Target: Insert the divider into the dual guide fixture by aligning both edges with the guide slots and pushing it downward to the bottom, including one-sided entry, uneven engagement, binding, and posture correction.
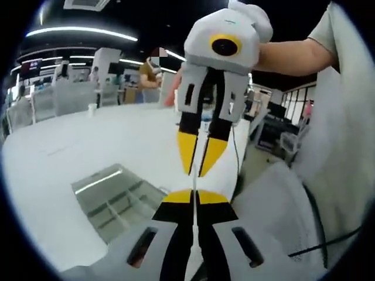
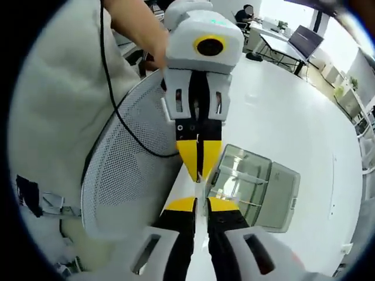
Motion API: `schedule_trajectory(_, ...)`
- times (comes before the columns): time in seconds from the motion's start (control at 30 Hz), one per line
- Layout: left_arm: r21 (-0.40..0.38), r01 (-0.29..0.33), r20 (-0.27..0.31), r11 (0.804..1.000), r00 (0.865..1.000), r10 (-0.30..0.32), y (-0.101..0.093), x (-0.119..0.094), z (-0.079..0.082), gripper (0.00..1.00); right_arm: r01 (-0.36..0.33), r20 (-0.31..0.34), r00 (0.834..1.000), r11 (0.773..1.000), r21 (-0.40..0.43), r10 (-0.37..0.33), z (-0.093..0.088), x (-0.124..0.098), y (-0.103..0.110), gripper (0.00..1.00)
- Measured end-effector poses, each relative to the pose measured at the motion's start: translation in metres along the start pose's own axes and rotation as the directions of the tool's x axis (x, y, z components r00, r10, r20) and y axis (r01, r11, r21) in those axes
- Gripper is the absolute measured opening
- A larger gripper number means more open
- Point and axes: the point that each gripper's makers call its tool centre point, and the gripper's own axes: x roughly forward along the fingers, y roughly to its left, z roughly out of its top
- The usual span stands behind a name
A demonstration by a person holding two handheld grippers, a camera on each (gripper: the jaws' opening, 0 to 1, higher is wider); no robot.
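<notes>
Yellow-tipped left gripper (image 1: 195, 196) and right gripper (image 2: 199, 203) fingers both pinching thin clear divider (image 2: 202, 182); level above compartmented transparent fixture (image 2: 252, 187), then lower evenly.

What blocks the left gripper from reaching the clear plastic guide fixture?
Probably nothing, so yes: the left gripper, shut on the thin clear divider, hangs near the open-topped clear plastic guide fixture.

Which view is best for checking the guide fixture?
The right gripper view: the clear guide fixture sits whole on the white table, its slotted interior and flat lid visible. The left gripper view shows the fixture at a slant, lower left, partly cut off by the left gripper.
</notes>
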Motion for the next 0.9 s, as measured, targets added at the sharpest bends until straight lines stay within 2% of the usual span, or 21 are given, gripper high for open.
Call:
schedule_trajectory(0.33,0.049,0.007,0.012,0.999,1.000,-0.007,0.0002,0.0038,0.0049,0.00,-0.029,-0.006,1.000,1.000,0.007,0.029,-0.0045,-0.0025,0.0038,0.00)
schedule_trajectory(0.9,0.055,0.025,0.040,0.998,0.999,-0.027,0.0036,0.0030,0.0036,0.00,-0.045,0.032,0.999,0.998,0.048,0.043,-0.0032,-0.0041,0.0036,0.00)
